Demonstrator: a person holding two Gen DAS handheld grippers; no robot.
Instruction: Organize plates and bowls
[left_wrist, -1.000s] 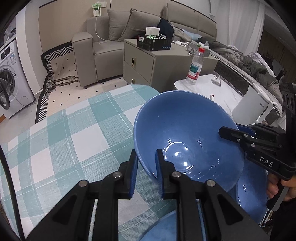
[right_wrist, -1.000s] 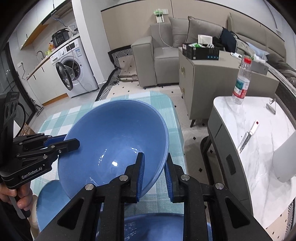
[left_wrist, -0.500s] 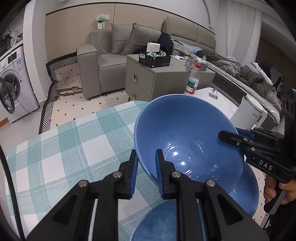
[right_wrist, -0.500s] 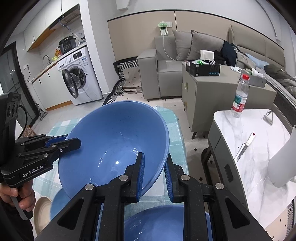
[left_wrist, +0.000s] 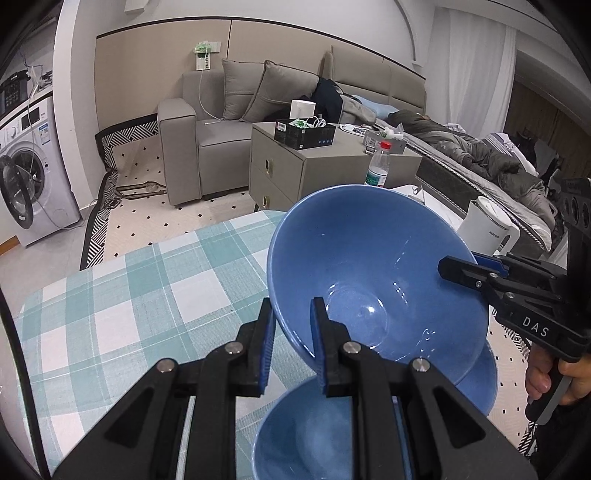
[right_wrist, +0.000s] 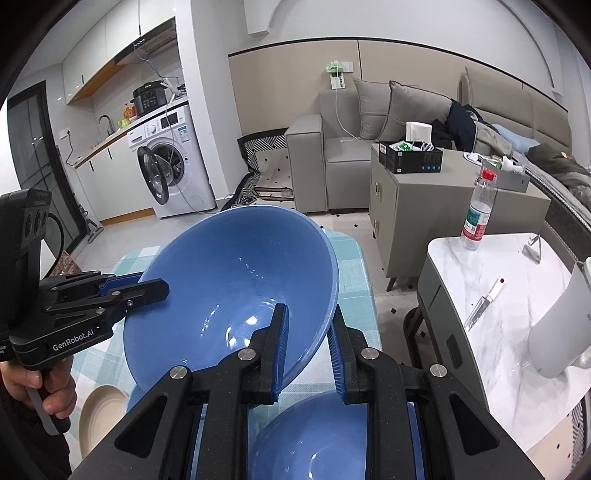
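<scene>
A: What is each gripper holding?

B: Both hold the same large blue bowl (left_wrist: 373, 280). The left gripper (left_wrist: 291, 332) has its jaws closed on the bowl's near rim, one blue pad inside the bowl and one outside. The right gripper (right_wrist: 306, 339) does the same on the opposite rim, so the bowl hangs between the two pairs of jaws, tilted, clear of the bench (left_wrist: 122, 317).

A: Can each gripper be seen from the other side?

B: Yes. In the left wrist view the right gripper's jaws reach in from the right and clamp the far rim. In the right wrist view the left gripper's jaws reach in from the left onto the rim, with a hand (right_wrist: 40, 391) on its handle.

A: What lies below the jaws?

B: A second blue bowl (left_wrist: 306, 432) sits directly under the left jaws, open side up. Another blue dish (left_wrist: 480, 384) shows beneath the held bowl's right edge; its full shape is hidden. In the right wrist view a beige plate (right_wrist: 101, 410) lies below and left of the jaws. The bench wears a teal and white checked cloth.

A: And beyond the jaws?

B: A grey sofa (left_wrist: 207, 133), a grey cabinet (left_wrist: 295, 166) and a water bottle (right_wrist: 478, 210) on a white marble table (right_wrist: 498, 317).
</scene>
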